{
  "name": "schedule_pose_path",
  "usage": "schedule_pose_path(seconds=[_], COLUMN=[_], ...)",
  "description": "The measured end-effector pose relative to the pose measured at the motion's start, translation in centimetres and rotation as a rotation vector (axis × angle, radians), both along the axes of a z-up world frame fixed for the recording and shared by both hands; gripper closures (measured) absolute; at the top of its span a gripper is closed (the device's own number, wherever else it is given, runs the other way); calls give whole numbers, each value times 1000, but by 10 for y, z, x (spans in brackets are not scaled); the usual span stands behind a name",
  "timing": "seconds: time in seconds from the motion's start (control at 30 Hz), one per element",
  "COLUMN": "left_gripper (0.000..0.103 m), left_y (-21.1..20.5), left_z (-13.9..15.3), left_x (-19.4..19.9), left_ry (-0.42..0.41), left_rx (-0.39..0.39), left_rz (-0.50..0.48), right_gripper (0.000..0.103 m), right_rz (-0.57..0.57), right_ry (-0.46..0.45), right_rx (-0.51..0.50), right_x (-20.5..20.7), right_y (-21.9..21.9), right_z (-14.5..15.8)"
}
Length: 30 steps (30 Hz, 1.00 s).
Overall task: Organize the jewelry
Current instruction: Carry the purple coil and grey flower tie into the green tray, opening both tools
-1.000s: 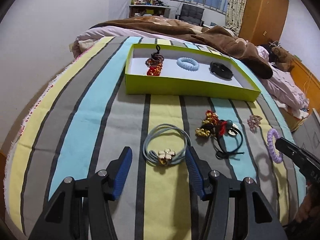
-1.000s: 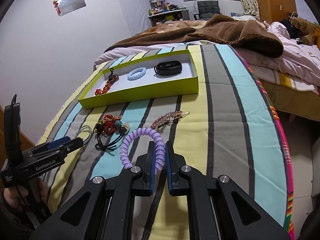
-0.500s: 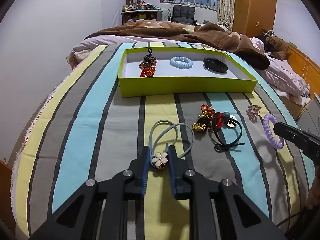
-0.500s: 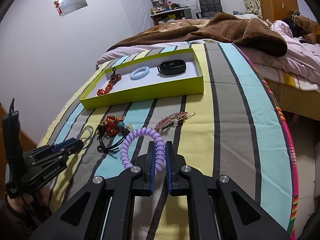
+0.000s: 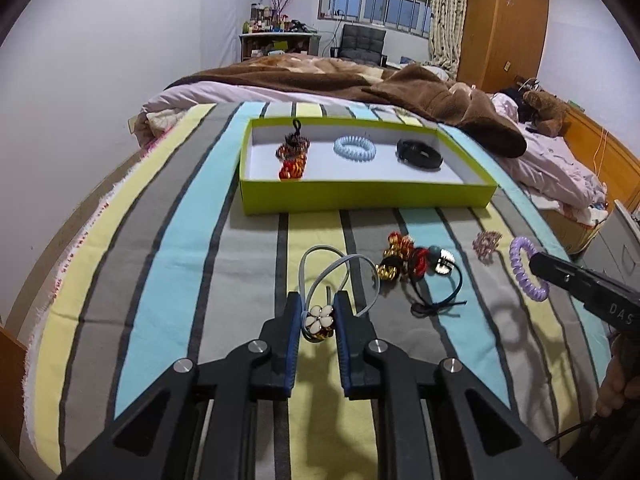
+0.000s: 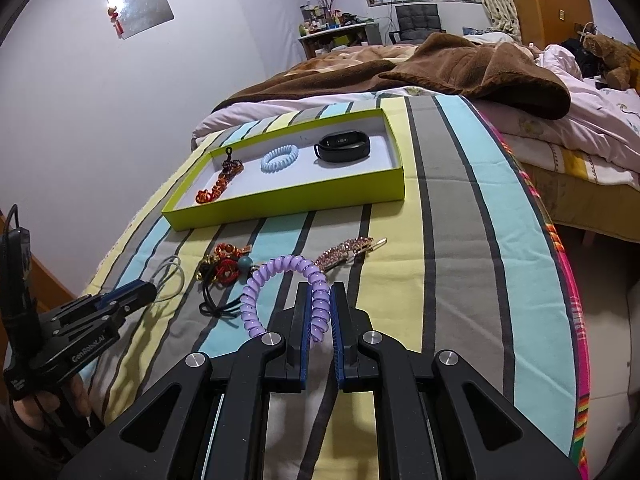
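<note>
My left gripper is shut on the flower charm of a grey hair tie, lifted above the striped bedspread; its loops hang forward. My right gripper is shut on a purple spiral hair tie, also seen in the left wrist view. A lime-green tray lies ahead, holding a red-orange beaded piece, a blue spiral tie and a black band.
On the bedspread lie a red-gold beaded piece with a black cord and a pink rhinestone clip. A brown blanket is heaped behind the tray. The bed edge drops off at the right.
My left gripper closed on the grey hair tie's flower charm and lifted it off the bedspread. My right gripper kept its hold on the purple spiral tie and rose slightly.
</note>
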<state>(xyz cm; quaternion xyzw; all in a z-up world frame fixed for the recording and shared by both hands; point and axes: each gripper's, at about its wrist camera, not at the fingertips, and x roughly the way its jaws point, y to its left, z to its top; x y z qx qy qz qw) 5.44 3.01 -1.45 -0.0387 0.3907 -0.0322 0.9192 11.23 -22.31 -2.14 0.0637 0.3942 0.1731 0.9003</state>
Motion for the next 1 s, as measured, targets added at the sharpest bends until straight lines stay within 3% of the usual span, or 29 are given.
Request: schedule_pose_path(seconds=[0.5,1.0], left_gripper=[86,86], left_y=[5,-11], left_z=[33,49], left_x=[17,86], left_ry=[-71,-77], left_rx=[-31,-80], left_rz=[-20,-82], right_gripper=[93,93], right_rz=[1,7], right_ry=[-56,-29], right_rx=[-7,-48], right_x=[13,100], right_y=[3,6], right_z=[28,42])
